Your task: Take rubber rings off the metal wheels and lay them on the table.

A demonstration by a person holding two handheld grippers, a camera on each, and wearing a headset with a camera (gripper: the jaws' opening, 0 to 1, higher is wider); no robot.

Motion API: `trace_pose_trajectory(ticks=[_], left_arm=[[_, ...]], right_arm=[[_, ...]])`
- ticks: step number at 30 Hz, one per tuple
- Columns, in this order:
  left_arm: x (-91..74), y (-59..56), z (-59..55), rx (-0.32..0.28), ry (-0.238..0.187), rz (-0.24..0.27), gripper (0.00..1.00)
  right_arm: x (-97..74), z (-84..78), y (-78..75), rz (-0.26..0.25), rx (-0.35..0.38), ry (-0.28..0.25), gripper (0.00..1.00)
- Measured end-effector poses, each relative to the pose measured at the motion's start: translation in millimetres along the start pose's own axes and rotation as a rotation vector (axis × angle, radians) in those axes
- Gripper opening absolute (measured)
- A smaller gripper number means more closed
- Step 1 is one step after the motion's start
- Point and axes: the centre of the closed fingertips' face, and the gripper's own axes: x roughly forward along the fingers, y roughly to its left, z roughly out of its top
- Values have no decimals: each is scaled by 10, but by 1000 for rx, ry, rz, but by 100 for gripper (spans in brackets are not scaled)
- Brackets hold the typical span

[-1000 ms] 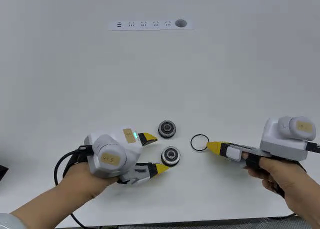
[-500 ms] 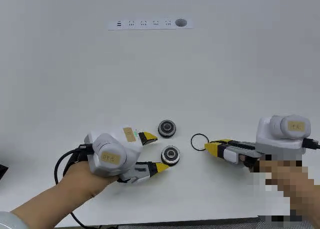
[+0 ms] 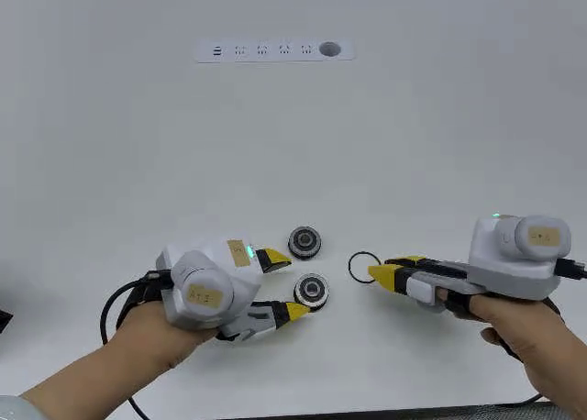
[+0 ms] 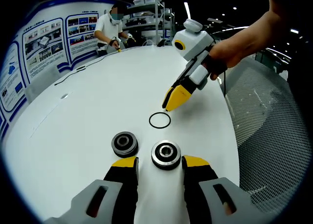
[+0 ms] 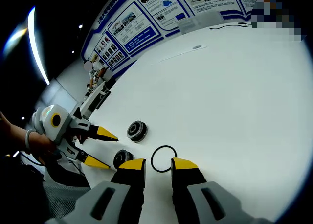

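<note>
**A:** Where were the two grippers?

**B:** In the head view, both hovered low over the plain white tabletop. The left gripper, grey with yellow tips, reached in from 8 o'clock. A hand held it, and a black cable looped beside that hand. The right gripper, also grey with yellow tips, reached in from 4 o'clock, held by the other hand.

**A:** How were the jaws set?

**B:** The left gripper's jaws stood wide apart. The nearer round metal wheel lay flat in the gap at their tips; whether the tips touched it could not be told. The right gripper's jaws stood a narrow way apart and held nothing.

**A:** And the rings?

**B:** One thin black rubber ring lay flat on the tabletop, loose, just beyond the right gripper's tips. It was at about 2 o'clock from the nearer wheel. The farther round metal wheel lay at 12 o'clock from the nearer one, close but apart, and its rim looked dark. In the left gripper view, the nearer wheel showed a bright metal edge.

**A:** Was anything else on the table?

**B:** A long white power strip lay at 12 o'clock, far back, well apart from the rest.
</note>
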Motion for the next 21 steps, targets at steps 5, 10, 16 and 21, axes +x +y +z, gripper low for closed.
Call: trace_pose_trajectory(ticks=[5,10,16,21], left_arm=[[17,-37,25,3,2,-10,31],[52,-68,60,7,3,-15,29],[85,-91,80,18,11,-25,26],[107,-109,73,29,24,-32,23]], right_arm=[[23,-25,15,13,0,6,22],[52,-29,65,29,-1,10,22],[101,-33,139,51,0,11,22],[136,-63,200,70,0,21,22]])
